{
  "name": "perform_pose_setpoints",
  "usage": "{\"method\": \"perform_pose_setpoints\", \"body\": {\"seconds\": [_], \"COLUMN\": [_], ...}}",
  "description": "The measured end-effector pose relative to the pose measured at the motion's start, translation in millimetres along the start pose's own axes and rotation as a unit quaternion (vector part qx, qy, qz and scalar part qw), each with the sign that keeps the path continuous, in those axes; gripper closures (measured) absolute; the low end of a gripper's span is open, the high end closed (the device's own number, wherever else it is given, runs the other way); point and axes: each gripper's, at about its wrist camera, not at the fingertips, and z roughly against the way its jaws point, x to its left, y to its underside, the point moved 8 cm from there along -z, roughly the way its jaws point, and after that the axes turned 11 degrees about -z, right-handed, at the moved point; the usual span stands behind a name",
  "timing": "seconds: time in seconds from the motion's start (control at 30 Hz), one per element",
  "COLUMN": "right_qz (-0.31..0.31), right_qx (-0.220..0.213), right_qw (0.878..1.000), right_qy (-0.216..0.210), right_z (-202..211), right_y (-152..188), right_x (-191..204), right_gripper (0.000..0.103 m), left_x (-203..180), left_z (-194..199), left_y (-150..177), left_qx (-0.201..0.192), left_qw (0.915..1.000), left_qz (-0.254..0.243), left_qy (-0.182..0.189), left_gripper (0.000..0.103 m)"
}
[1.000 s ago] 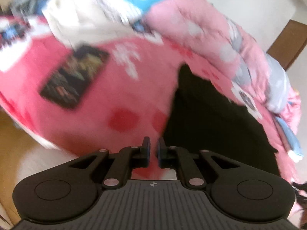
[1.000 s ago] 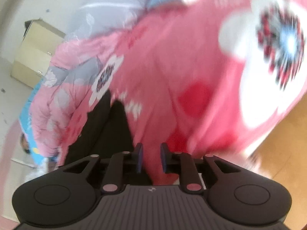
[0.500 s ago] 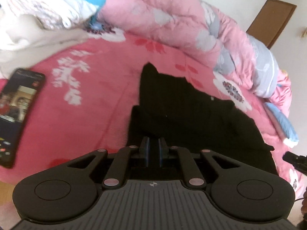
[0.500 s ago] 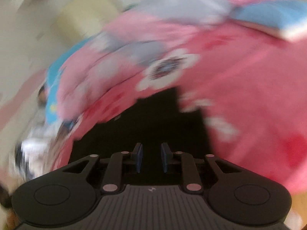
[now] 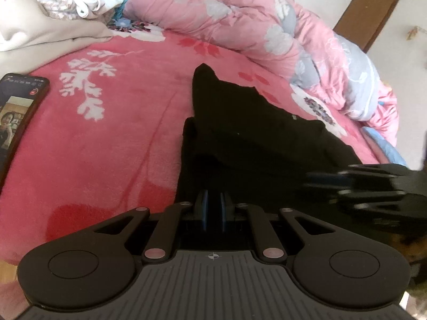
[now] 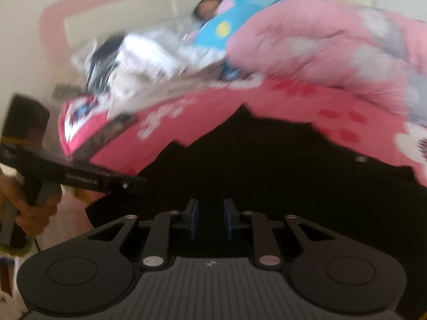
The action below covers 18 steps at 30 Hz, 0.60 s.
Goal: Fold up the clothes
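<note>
Both your grippers have swung in over the black garment (image 5: pixel 256 144), spread mid-bed. Left gripper (image 5: pixel 213 208) nearly closed, right gripper (image 6: pixel 210 218) slightly open; neither seems to hold cloth. Grip an edge next.

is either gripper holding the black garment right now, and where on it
Neither. The left gripper and right gripper are open over the black garment near edge, nothing between the fingers.

— What's the garment (image 5: pixel 256 144)?
— Black cloth, lying flat and partly folded on the pink blanket.
— How does it lie?
— From 6 o'clock it tapers to a corner at 12, spreading toward 3.
</note>
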Motion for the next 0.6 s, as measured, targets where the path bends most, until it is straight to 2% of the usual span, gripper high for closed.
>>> {"method": "perform_pose_setpoints", "body": {"seconds": [0.07,0.2,0.3,0.4,0.5,0.6], "right_qz": [0.006,-0.002,-0.011,-0.048,-0.099,-0.151], "right_qx": [0.027,0.031,0.015,-0.013,-0.042,-0.052], "right_qw": [1.0,0.999,0.999,0.997,0.992,0.987], "right_qy": [0.009,0.019,0.049,0.066,0.067,0.029], "right_z": [-19,-33,-44,-50,-43,-28], "right_y": [3,-7,-26,-46,-63,-71], "right_x": [-1,-12,-22,-38,-55,-60], "right_gripper": [0.083,0.085,0.085,0.084,0.082,0.082], "left_x": [2,5,7,9,12,14], "left_z": [0,0,-1,-1,-1,-2], "left_y": [2,3,4,4,4,5], "left_qx": [-0.005,-0.011,-0.015,-0.018,-0.021,-0.025], "left_qw": [1.0,0.9997,0.9993,0.9987,0.998,0.9974], "left_qz": [0.001,0.01,0.016,0.023,0.031,0.033], "left_qy": [0.007,0.021,0.031,0.041,0.052,0.058], "left_gripper": [0.095,0.095,0.095,0.095,0.095,0.095]}}
